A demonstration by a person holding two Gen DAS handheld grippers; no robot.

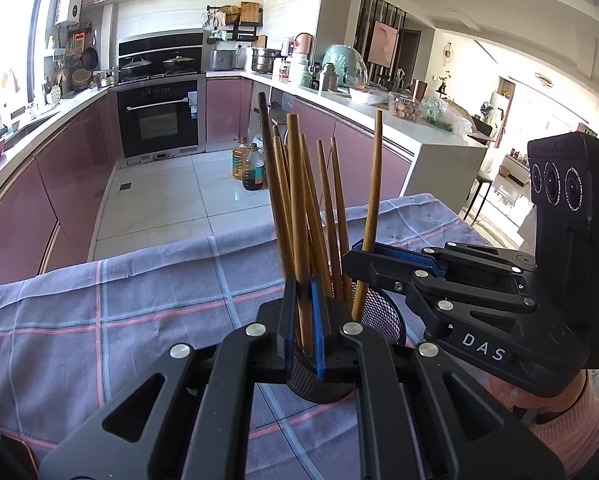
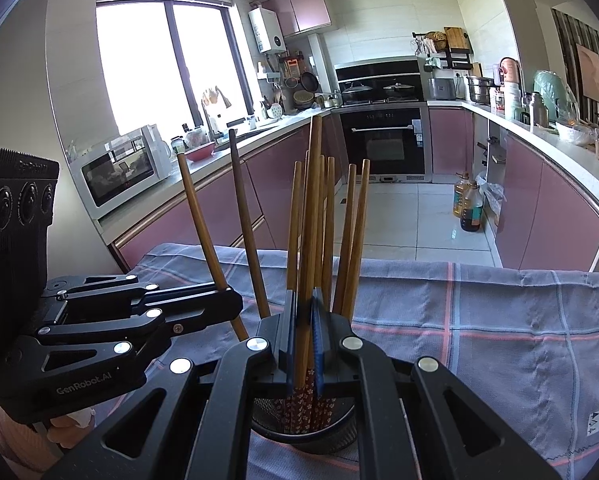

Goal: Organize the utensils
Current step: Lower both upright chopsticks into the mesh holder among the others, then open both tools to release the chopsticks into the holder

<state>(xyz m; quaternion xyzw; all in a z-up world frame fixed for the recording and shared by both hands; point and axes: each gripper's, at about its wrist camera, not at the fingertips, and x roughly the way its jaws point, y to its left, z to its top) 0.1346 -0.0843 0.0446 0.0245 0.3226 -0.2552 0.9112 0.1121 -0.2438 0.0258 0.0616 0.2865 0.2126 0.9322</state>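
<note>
A black mesh cup point(image 1: 379, 316) stands on a checked cloth and holds several wooden chopsticks point(image 1: 331, 216), thin ends up. My left gripper point(image 1: 304, 320) is shut on one chopstick point(image 1: 297, 200) that stands in the cup. My right gripper point(image 1: 365, 254) comes in from the right and is shut on another chopstick point(image 1: 373, 184). In the right wrist view the right gripper point(image 2: 305, 340) grips a chopstick point(image 2: 313, 208) above the cup point(image 2: 339, 434), and the left gripper point(image 2: 225, 294) at the left pinches a leaning chopstick point(image 2: 199, 216).
The cloth point(image 1: 119, 320) covers a table whose far edge drops to the tiled kitchen floor point(image 1: 171, 200). Oil bottles point(image 1: 247, 164) stand on the floor. Pink cabinets and counters run along both sides, with an oven point(image 1: 159, 116) at the back.
</note>
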